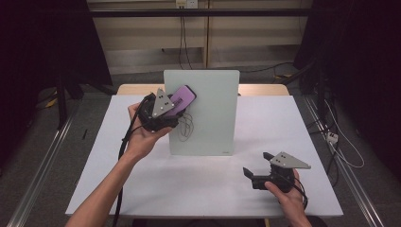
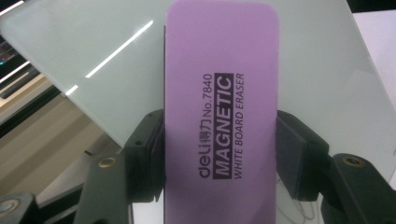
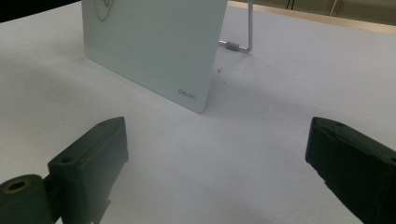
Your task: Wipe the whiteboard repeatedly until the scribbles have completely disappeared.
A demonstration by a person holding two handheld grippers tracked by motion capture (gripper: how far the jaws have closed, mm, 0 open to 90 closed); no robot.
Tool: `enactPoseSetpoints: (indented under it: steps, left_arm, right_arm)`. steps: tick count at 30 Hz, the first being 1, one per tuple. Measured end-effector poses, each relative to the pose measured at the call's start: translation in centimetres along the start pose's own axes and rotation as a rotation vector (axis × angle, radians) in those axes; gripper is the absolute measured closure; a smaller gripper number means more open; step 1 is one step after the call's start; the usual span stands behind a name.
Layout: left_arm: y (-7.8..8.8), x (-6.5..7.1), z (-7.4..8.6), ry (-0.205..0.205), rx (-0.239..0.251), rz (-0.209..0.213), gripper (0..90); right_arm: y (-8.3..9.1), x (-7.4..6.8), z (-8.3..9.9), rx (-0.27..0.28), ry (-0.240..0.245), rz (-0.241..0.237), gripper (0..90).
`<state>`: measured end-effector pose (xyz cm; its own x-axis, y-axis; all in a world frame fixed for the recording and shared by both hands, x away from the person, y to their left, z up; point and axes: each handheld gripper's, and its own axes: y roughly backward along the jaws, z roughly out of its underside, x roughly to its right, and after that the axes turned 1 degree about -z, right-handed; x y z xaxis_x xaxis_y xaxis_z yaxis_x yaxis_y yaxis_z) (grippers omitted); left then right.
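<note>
The left gripper pinches a purple eraser by its two long sides. It holds the eraser up against the white board, near the board's left edge, by some thin scribbles. The board stands on the table. Off to the right, the right gripper rests low on the table, its jaws spread wide with nothing between them.

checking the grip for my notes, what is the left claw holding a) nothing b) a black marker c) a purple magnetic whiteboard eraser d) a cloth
c, the left claw is shut on the purple magnetic whiteboard eraser, its pads pressing both long sides, right in front of the standing glass whiteboard.
</note>
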<state>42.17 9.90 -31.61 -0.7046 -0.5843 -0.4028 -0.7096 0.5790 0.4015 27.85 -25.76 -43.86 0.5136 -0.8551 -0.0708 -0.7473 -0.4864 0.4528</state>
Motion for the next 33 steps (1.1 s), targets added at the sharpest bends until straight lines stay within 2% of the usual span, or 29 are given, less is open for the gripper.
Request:
enactPoseSetpoints:
  steps: [20,33]
  left_arm:
    - [-0.7,1.4,0.9,-0.043,-0.043,0.043,41.0]
    - [-0.9,2.2,1.6,-0.051,-0.06,0.069,40.9]
  right_arm:
    - [0.0,0.0,0.0,0.001,-0.002,0.001,5.8]
    - [0.1,0.0,0.0,0.002,-0.001,0.003,5.8]
